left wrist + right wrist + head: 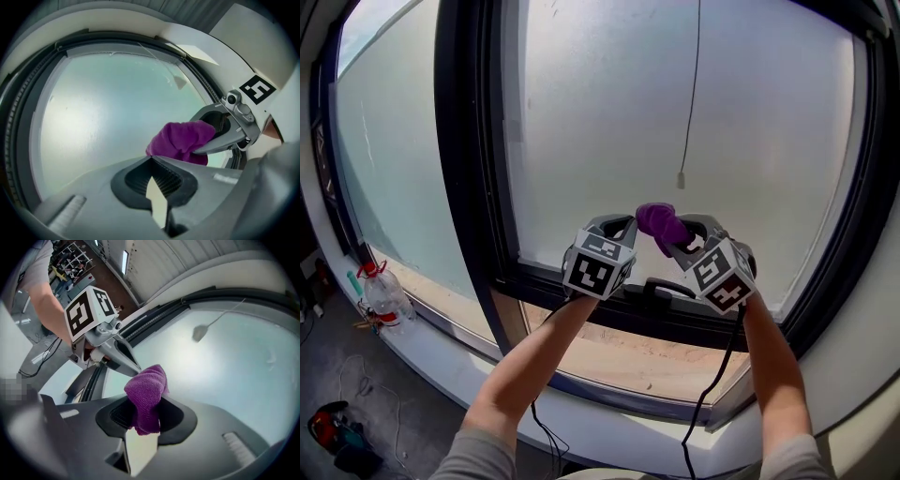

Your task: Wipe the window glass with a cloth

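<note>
**Purple cloth [660, 223] pinched in the right claw [142, 401], low on the window glass [600, 122].**

The cloth bunches up out of the right claw, which is clamped on its lower fold. The free wad faces the pane just above the bottom frame [609, 305]; I cannot tell whether it touches the glass. The left claw [150, 160] sits just beside the cloth, its jaws closed to a point on nothing. To wipe well, I judge the wad should press flat and sweep in overlapping strokes, with the jaw tips kept off the glass.

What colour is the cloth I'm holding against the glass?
Purple. The cloth shows best in the right gripper view.
</note>
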The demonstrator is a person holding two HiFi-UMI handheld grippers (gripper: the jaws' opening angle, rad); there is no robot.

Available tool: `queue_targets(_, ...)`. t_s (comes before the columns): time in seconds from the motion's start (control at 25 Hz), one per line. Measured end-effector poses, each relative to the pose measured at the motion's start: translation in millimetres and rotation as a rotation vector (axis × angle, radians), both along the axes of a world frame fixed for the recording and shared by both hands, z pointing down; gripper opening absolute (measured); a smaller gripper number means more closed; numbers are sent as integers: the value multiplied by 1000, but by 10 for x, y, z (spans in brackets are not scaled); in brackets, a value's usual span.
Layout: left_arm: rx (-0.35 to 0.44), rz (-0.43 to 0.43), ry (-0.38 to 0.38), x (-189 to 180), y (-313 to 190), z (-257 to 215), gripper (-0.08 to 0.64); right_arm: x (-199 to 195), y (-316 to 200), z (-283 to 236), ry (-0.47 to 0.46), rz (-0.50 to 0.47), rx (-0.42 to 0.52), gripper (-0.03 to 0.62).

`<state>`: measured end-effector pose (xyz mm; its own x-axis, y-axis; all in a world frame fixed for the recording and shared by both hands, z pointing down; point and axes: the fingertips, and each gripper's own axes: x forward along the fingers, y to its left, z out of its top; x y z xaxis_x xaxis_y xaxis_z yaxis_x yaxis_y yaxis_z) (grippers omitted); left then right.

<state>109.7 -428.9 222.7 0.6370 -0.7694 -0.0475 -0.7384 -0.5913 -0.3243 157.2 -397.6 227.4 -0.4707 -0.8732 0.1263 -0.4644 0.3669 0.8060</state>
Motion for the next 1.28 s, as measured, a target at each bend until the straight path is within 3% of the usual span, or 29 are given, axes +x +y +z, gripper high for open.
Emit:
queue_targets(0.4,221,0,68,47,352,-1530,0,214,191,-1877,-61,34,411,144)
queue_targets(0.64,345,45,89,67,530,-2336,0,190,259,-2895,-45,96,591,146)
queue_targets(1.0,482,69,52,187,683,-3028,0,265,141,-4018,-13,206,748,146)
queue_targets(1.28,512,59,51,202,683,-3254,0,319,-71,-4384,14,269,768,144)
